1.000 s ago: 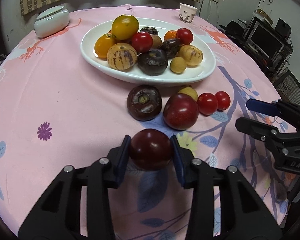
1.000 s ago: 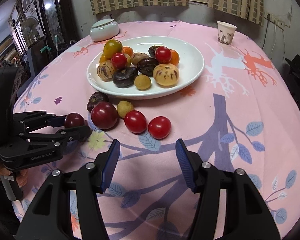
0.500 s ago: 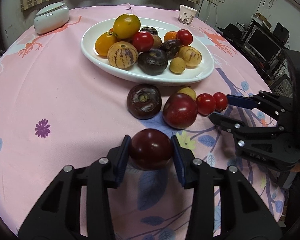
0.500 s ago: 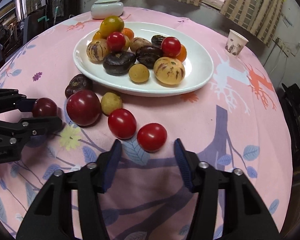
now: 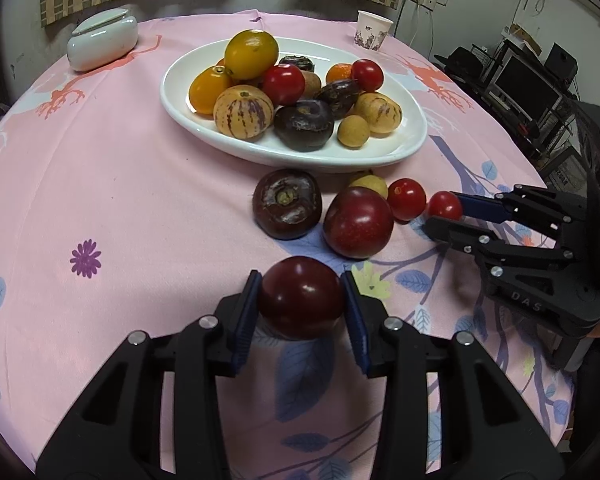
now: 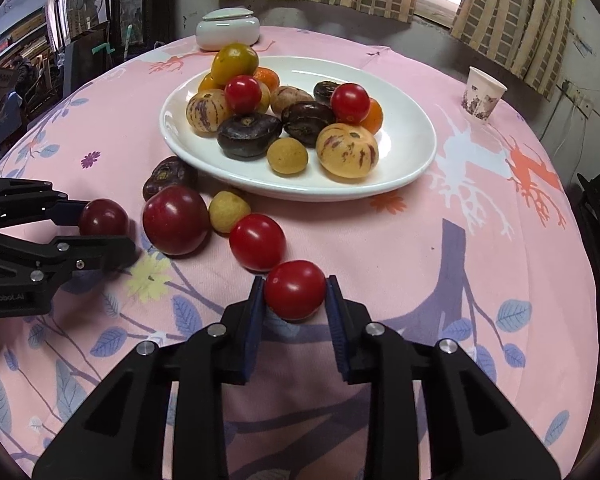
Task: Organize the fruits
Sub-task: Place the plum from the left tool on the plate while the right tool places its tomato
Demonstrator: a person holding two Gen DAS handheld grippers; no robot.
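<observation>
The right claw [image 6: 295, 294] has advanced since half a second ago and now pinches the red tomato [image 6: 295, 289] that earlier lay ahead of its spread pads. The left claw [image 5: 301, 304] still clamps a dark red plum [image 5: 301, 297]. The tomato sits between the blue pads, at 5 o'clock from the white plate [image 6: 412, 152], glossy and round on the pink bench [image 6: 460, 264]

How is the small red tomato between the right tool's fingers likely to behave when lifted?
The red tomato looks round and glossy, so it may slip or roll if the right tool loosens. Its thin-looking skin suggests a hard squeeze could bruise or split it. It is small, probably light, so a gentle hold should do.
</observation>
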